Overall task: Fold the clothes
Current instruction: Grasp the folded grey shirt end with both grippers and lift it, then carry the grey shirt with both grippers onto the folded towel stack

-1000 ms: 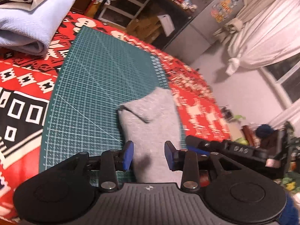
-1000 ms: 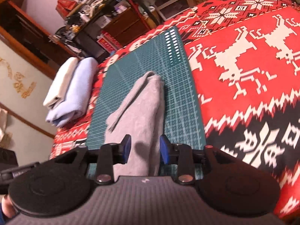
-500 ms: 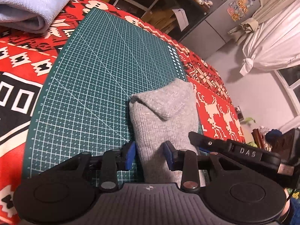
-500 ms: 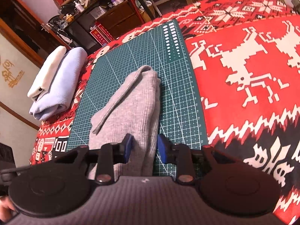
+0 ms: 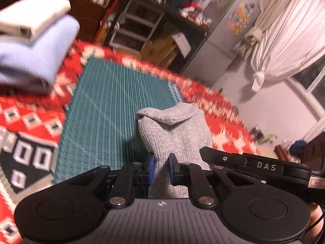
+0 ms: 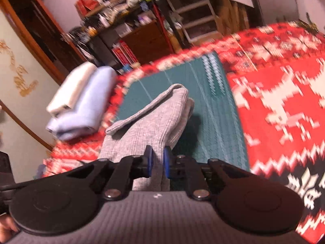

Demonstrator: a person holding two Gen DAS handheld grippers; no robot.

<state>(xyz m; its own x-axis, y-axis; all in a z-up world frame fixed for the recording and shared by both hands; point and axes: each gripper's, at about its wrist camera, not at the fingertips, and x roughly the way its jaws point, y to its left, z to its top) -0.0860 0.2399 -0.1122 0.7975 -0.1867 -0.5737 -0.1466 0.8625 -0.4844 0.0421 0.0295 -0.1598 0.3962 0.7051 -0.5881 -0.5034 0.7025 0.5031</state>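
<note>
Both tools angled down at the worktop: left tool [image 5: 161,167] and right tool [image 6: 155,161] each pinching the grey sweater [image 5: 174,130]. Jaws just closed from spread onto the fabric; near end now lifted off the green mat [image 5: 113,109].

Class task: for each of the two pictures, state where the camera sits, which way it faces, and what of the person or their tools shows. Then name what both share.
Left wrist view: on the left hand-held gripper, looking down along its fingers at the folded grey ribbed knit garment on the green gridded cutting mat; the right hand-held gripper's black body shows at right.
Right wrist view: on the right hand-held gripper, facing the same garment.
Shared: garment, mat, stacked folded white and pale blue cloths.
</note>
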